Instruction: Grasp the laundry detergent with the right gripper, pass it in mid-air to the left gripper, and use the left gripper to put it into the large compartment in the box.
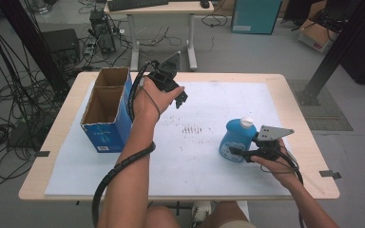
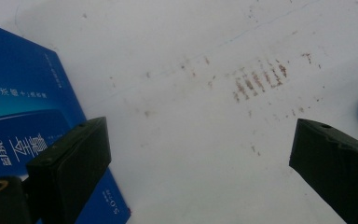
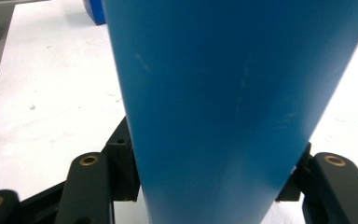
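The blue bottle [image 1: 236, 139] stands at four o'clock on the white mat [image 1: 209, 171], clamped low across its body by the right gripper [image 1: 240, 153]; smooth plastic, likely slippery and liquid-heavy. The left gripper [image 1: 182, 99] hangs agape near the cardboard box [image 1: 105, 126] at ten o'clock

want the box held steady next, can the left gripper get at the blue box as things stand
Probably yes: the left gripper is open and holds nothing, the blue box sits just beside it, and nothing lies between them.

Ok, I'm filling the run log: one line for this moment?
right gripper: shut on blue bottle | left gripper: open, above table | box: open
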`<state>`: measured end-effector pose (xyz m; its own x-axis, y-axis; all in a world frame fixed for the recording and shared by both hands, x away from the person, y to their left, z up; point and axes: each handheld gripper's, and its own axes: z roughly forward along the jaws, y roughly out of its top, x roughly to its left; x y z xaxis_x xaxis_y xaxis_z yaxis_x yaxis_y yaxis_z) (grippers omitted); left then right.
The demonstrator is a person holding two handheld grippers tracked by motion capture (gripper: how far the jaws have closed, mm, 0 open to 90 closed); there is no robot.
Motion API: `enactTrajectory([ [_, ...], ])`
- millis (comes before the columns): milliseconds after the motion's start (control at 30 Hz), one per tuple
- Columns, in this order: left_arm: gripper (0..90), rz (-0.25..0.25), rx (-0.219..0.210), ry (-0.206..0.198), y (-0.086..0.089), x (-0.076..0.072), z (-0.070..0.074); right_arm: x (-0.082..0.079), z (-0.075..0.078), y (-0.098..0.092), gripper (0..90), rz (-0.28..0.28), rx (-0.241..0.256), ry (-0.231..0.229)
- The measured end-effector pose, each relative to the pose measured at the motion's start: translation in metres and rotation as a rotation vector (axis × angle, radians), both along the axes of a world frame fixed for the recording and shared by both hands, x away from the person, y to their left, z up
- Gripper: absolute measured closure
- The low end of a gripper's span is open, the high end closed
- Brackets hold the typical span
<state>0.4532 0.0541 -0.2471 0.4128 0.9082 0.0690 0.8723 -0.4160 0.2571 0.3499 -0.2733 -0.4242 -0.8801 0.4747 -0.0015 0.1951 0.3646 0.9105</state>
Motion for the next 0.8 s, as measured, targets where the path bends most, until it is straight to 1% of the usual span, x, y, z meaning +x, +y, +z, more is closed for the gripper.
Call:
enactTrajectory([
  [133,5.6,-0.007,-0.017,-0.007,-0.001,-0.003,0.003,0.000,0.000,0.000,41.0,0.003,-0.005,-0.001],
  [200,5.6,-0.015,-0.019,-0.001,-0.001,-0.003,0.003,0.000,0.000,0.000,41.1,0.003,-0.006,-0.002],
  [233,5.6,-0.021,-0.033,-0.005,-0.002,-0.005,0.002,0.000,0.000,0.000,41.3,0.003,-0.005,-0.001],
  [400,5.6,-0.045,-0.037,-0.002,-0.005,-0.007,0.001,0.000,0.000,0.000,42.0,-0.002,-0.005,-0.001],
  [433,5.6,-0.046,-0.048,0.001,-0.005,-0.008,0.000,0.000,0.001,0.000,42.1,-0.001,-0.006,0.000],
  [467,5.6,-0.048,-0.054,-0.006,-0.005,-0.008,0.000,0.000,0.001,0.000,42.3,-0.003,-0.006,0.004],
  [667,5.6,-0.074,-0.043,0.009,-0.005,-0.011,-0.007,-0.001,0.000,0.000,43.3,-0.007,-0.001,0.002],
  [733,5.7,-0.076,-0.047,0.009,-0.005,-0.011,-0.008,-0.001,0.000,0.000,43.4,-0.008,-0.002,0.003],
  [767,5.7,-0.084,-0.040,0.012,-0.005,-0.011,-0.008,-0.001,0.000,0.000,43.5,-0.007,-0.004,0.001],
  [800,5.6,-0.088,-0.043,0.004,-0.006,-0.012,-0.008,-0.001,0.000,0.000,43.7,-0.009,-0.002,0.002],
])
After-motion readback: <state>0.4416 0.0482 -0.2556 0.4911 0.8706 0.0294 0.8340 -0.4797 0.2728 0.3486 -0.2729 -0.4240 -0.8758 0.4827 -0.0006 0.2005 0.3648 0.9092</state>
